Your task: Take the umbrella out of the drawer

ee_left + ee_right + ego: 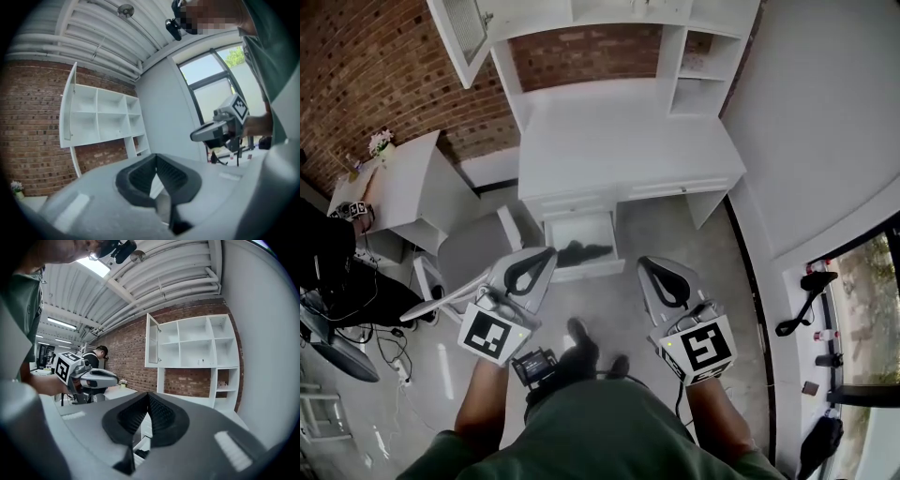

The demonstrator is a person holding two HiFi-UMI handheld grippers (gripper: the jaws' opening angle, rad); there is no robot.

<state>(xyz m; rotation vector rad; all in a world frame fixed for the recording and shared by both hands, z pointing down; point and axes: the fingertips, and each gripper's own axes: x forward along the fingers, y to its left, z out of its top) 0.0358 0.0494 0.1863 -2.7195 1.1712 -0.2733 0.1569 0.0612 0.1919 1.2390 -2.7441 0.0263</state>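
Note:
A dark folded umbrella [583, 251] lies in the open white drawer [592, 270] below the desktop of the white desk [619, 141]. My left gripper [547, 256] hovers just left of the drawer's front, jaws shut and empty; its ribbed pads [140, 176] meet at the tip in the left gripper view. My right gripper [648, 266] floats to the right of the drawer, also shut with nothing held, pads [161, 416] pressed together. Neither gripper touches the umbrella. Both point roughly level toward the desk.
A hutch of open shelves [194, 348] tops the desk, one cabinet door [459, 37] swung open. A grey chair [473, 248] stands left of the drawer beside a small white table [394, 178]. A person [328, 258] sits far left. Cables [389, 356] lie on the floor.

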